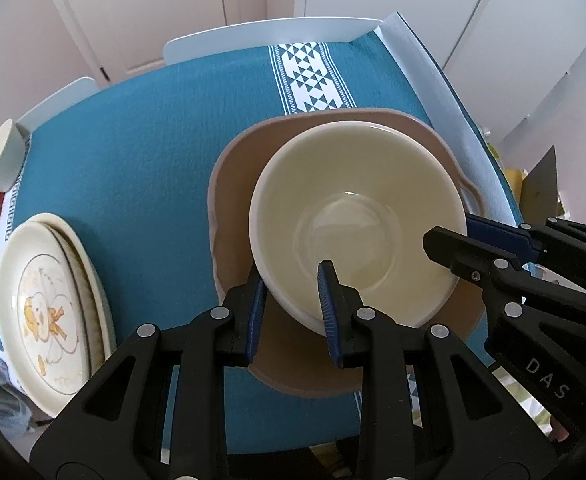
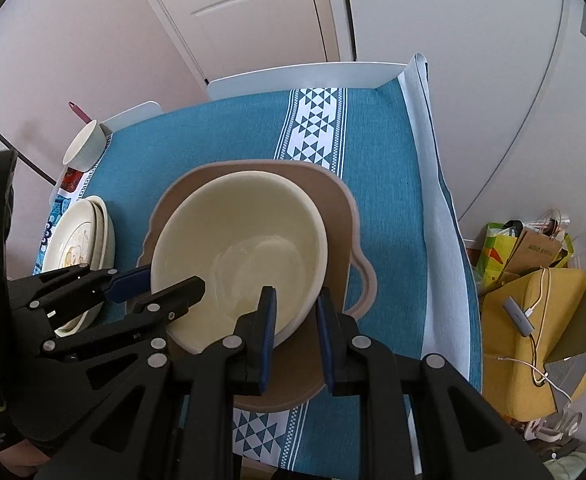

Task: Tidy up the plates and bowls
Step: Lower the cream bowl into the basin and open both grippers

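A large cream bowl (image 1: 357, 216) sits in a brown plate with a side handle (image 1: 237, 184) on the teal tablecloth. My left gripper (image 1: 293, 304) straddles the bowl's near rim, one finger outside and one inside, jaws parted around the wall. My right gripper (image 2: 295, 322) straddles the rim on the other side (image 2: 237, 248) the same way; the brown plate (image 2: 341, 208) lies under the bowl. Each gripper shows in the other's view. A stack of cream plates with a duck picture (image 1: 45, 312) lies at the left edge, also in the right wrist view (image 2: 77, 240).
A small white ribbed cup (image 1: 1, 156) stands at the table's far left corner (image 2: 83, 144). White chairs (image 1: 269, 32) stand behind the table. A yellow box with cables and bags (image 2: 533, 320) sits right of the table.
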`<state>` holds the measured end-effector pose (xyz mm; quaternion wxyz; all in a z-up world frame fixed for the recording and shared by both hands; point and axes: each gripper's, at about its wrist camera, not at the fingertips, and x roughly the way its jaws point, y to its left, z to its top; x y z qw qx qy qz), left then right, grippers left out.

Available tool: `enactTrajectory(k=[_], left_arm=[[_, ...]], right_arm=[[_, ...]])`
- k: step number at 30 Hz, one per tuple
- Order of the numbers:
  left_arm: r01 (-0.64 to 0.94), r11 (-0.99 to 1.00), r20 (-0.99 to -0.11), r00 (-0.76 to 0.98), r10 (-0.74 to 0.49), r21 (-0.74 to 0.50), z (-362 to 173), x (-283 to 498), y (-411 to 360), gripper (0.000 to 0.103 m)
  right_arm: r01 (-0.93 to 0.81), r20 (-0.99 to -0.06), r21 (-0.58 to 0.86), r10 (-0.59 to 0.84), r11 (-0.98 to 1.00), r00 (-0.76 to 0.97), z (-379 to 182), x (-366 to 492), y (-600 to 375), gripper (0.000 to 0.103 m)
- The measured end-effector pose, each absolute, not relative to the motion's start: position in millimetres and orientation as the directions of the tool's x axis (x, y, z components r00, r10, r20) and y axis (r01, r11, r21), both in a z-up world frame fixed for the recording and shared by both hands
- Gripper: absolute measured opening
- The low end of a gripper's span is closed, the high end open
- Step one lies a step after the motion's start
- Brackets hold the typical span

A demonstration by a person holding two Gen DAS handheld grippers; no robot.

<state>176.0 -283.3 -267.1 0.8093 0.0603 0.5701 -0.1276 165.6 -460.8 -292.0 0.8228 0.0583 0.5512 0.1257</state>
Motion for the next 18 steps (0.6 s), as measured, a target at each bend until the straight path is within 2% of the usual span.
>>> enactTrajectory(k=[18], left_arm=[[0.279,0.959,-0.933,0.332,-0.136,-0.040,-254,173,-282,0.023]], right_arm=[[-0.133,-0.892,0.234,0.267,0.963,0.366,-287,163,-466,0.018]])
